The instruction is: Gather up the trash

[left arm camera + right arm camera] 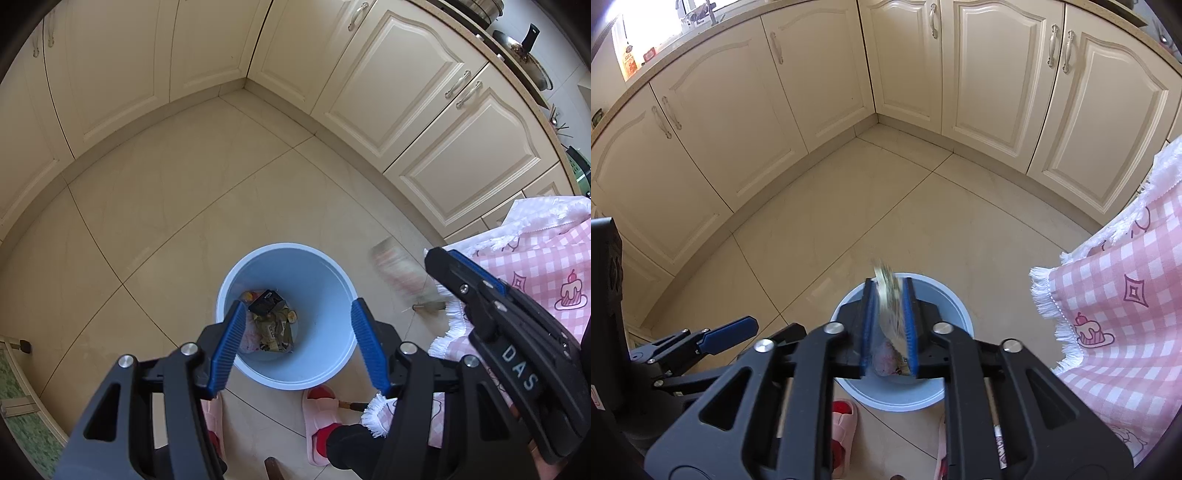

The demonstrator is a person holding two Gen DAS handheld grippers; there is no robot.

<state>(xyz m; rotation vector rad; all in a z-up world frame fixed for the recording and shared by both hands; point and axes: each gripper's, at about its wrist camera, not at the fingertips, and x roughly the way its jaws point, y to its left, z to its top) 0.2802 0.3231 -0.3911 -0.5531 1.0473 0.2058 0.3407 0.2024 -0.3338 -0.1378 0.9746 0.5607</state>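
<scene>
A blurred, crumpled pale wrapper with greenish print (pixel 891 306) sits between the blue-padded jaws of the right gripper (pixel 889 325), directly above the round light-blue plastic bin (pixel 321 295); whether the pads press it cannot be told. Inside the bin lie crumpled wrappers and scraps (pixel 267 321). The left gripper (pixel 297 343) hangs over the bin, jaws spread and empty. Beside the bin hangs a pink checked fringed cloth (pixel 535 258); pink slippers (pixel 321 410) stand just below it on the beige tiled floor (pixel 166 221).
</scene>
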